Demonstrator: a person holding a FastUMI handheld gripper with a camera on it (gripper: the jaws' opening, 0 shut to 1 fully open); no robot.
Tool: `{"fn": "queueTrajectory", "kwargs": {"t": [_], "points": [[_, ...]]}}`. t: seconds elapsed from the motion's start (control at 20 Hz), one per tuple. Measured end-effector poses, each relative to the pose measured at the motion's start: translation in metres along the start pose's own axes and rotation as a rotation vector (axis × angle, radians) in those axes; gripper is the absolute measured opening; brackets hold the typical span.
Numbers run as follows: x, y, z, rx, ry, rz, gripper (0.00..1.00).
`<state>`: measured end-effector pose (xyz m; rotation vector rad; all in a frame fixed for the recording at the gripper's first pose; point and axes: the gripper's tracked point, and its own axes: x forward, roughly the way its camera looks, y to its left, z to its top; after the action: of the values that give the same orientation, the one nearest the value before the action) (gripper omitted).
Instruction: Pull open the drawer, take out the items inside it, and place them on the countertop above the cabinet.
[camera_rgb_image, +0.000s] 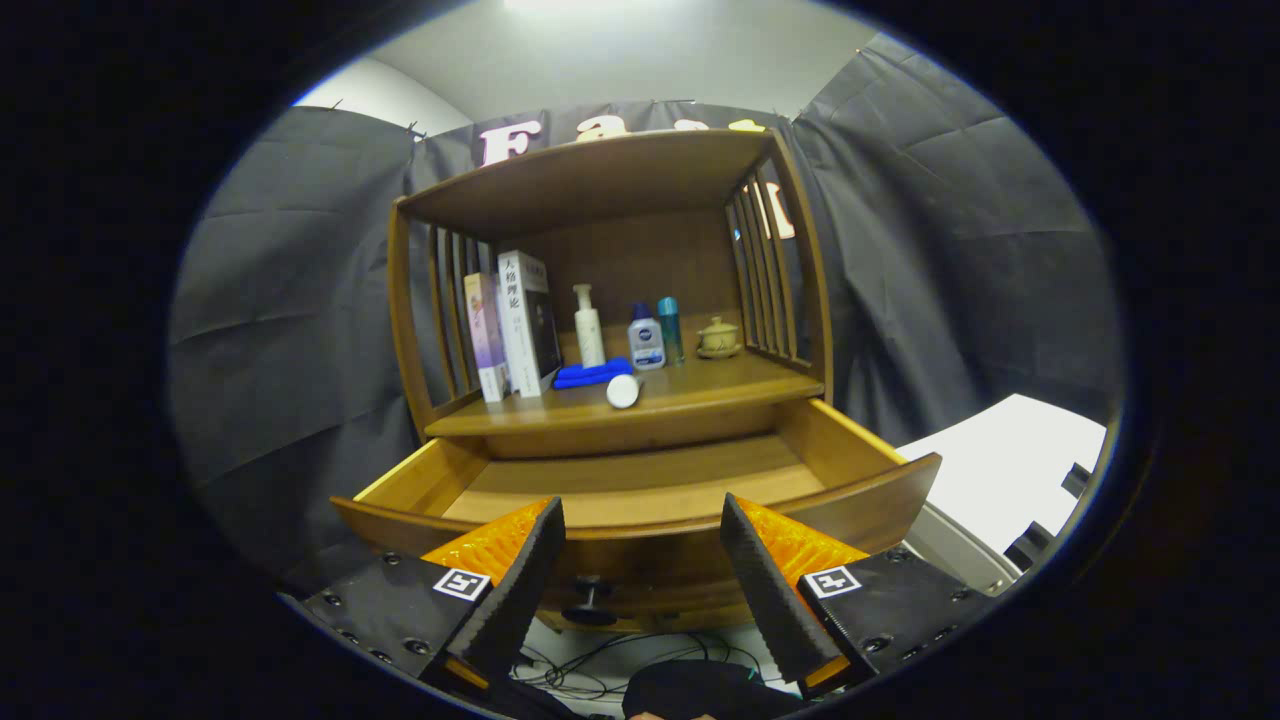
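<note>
A wooden cabinet stands ahead with its drawer (640, 480) pulled open; the drawer's floor shows bare wood. Its dark knob (590, 600) sits on the front panel, between and just below my fingertips. My gripper (640, 560) hovers open in front of the drawer's front rim, with nothing between the fingers. On the countertop (700, 395) above the drawer lie a blue folded cloth (592, 374) and a white tube (623, 391) on its side, near the front edge.
Further back on the countertop stand two books (515, 325), a white pump bottle (589, 326), a small white bottle (647, 338), a teal can (670, 328) and a lidded cup (718, 337). Slatted sides and a top shelf enclose it. Cables lie on the floor below.
</note>
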<state>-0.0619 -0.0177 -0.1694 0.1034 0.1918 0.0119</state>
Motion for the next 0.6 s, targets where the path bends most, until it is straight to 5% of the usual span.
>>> {"fn": "queueTrajectory", "kwargs": {"t": [0.6], "points": [[0.031,0.014,-0.041,-0.128,0.069,-0.005,0.98]]}}
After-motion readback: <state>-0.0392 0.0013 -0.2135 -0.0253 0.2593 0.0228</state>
